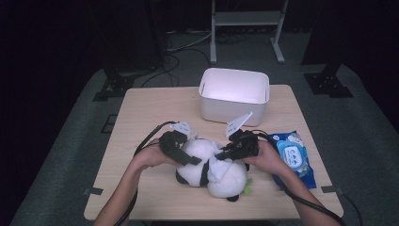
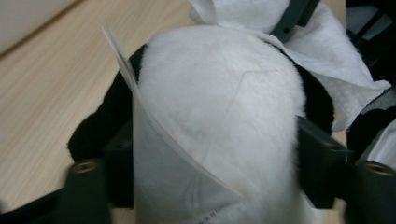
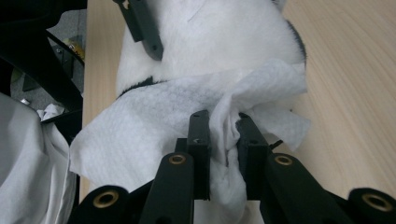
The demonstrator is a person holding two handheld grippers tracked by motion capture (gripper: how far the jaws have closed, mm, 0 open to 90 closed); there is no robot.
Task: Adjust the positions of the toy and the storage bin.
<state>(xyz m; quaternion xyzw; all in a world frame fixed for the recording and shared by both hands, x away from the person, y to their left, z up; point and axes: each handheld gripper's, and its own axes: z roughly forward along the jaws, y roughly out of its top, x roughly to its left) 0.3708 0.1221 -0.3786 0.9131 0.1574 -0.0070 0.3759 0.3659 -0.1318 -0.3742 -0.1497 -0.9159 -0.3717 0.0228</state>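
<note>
Behind the panda toy stands a white bin, wipes pack alongside.

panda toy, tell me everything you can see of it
The panda toy is a plush with white fur and black patches, with a bit of green at its lower right edge. It lies on the wooden table, in front of the white bin and left of the blue wipes pack. The left gripper is clamped around one rounded white part, where a sewn-in label sticks out. The right gripper presses a crumpled white wipe against its fur.
</note>
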